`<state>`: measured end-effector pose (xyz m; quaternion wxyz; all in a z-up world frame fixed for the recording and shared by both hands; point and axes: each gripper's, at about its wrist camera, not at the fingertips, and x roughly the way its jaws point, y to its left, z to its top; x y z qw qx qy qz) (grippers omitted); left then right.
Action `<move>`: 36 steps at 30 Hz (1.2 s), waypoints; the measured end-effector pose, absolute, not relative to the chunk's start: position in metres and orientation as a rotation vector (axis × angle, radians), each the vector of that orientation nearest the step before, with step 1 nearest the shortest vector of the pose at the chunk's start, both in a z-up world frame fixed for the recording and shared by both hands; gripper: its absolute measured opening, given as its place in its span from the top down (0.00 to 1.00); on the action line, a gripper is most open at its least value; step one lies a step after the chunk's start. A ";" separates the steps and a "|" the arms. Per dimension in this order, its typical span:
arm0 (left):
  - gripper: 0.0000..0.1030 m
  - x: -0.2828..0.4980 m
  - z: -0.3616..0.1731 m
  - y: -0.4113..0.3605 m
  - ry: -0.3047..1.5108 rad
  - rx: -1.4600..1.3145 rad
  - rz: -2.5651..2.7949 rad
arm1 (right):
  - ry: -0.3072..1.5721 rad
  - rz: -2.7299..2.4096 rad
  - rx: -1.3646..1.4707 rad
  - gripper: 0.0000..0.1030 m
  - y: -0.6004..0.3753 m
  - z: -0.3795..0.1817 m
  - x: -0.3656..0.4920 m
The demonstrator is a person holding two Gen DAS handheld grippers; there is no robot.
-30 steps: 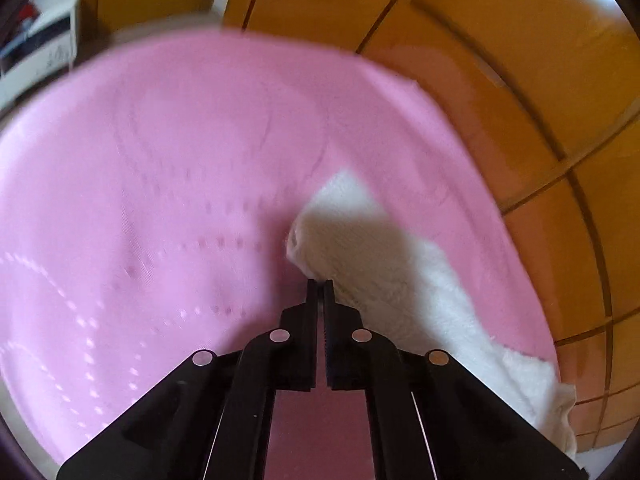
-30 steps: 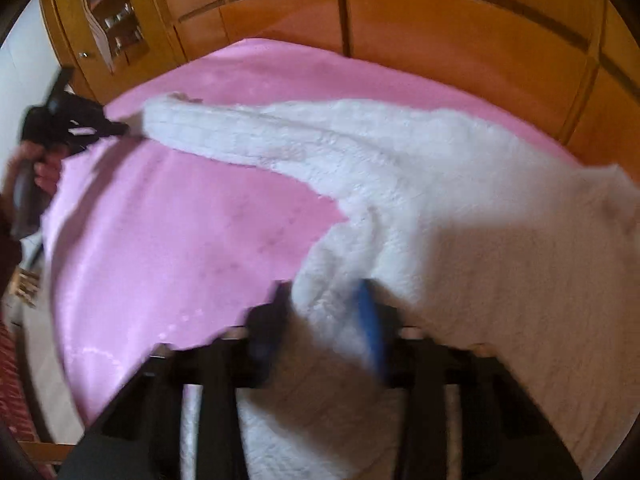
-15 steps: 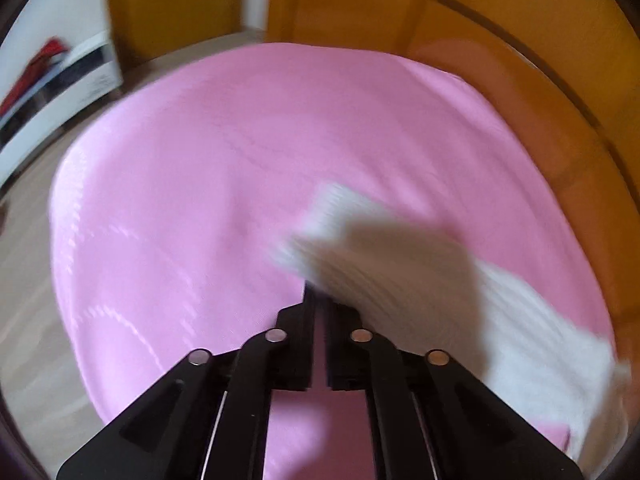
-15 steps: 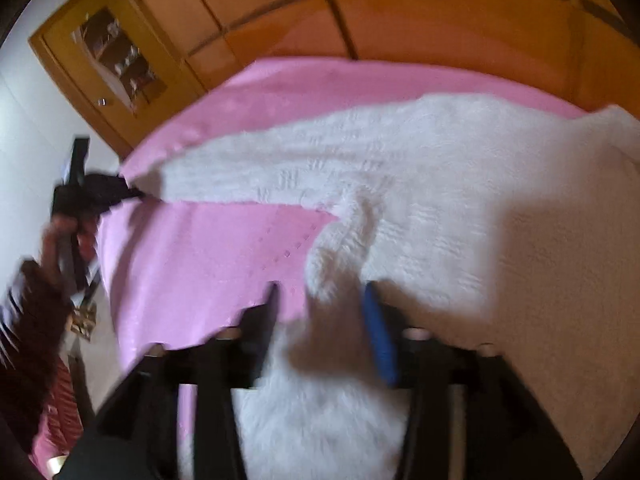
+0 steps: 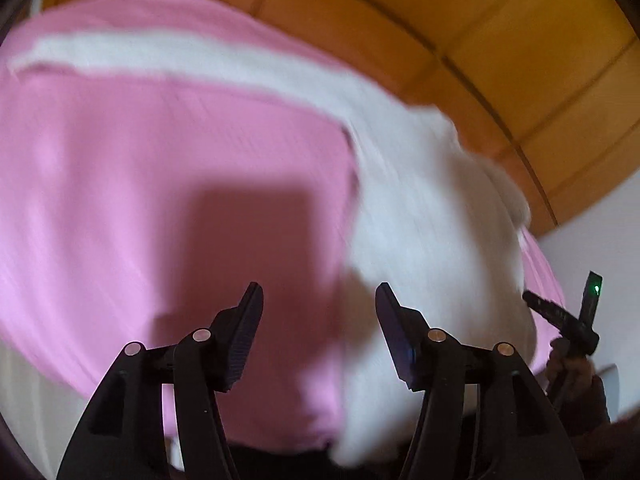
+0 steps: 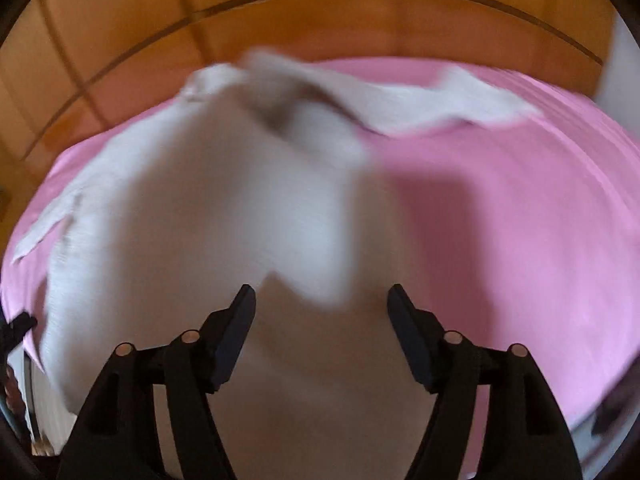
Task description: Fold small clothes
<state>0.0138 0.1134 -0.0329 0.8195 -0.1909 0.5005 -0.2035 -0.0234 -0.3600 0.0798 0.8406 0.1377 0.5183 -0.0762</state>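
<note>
white sweater (image 5: 420, 208), pink sheet (image 5: 160, 160) bare beside

The white garment (image 6: 224, 240) is soft, fuzzy knit cloth, matt. The pink cover (image 5: 140, 168) under it is smooth woven cloth with a faint sheen. At twelve o'clock, orange wood panelling (image 6: 320, 20) looks polished, slightly glossy.
</note>
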 end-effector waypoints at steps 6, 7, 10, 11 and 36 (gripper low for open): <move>0.92 -0.002 -0.036 0.079 1.082 -0.246 -0.434 | 1.128 -0.080 0.331 0.80 -0.357 0.067 -0.072; 0.94 -0.003 -0.034 0.080 1.073 -0.241 -0.430 | 1.127 -0.062 0.336 0.94 -0.355 0.069 -0.074; 0.95 -0.007 -0.028 0.082 1.062 -0.231 -0.404 | 1.093 -0.006 0.324 0.95 -0.352 0.089 -0.086; 0.96 -0.005 -0.022 0.085 1.060 -0.226 -0.390 | 1.072 0.035 0.344 0.95 -0.352 0.101 -0.093; 0.47 0.062 -0.011 -0.056 0.910 -0.005 -0.408 | 0.838 -0.516 0.864 0.64 -0.599 0.038 0.080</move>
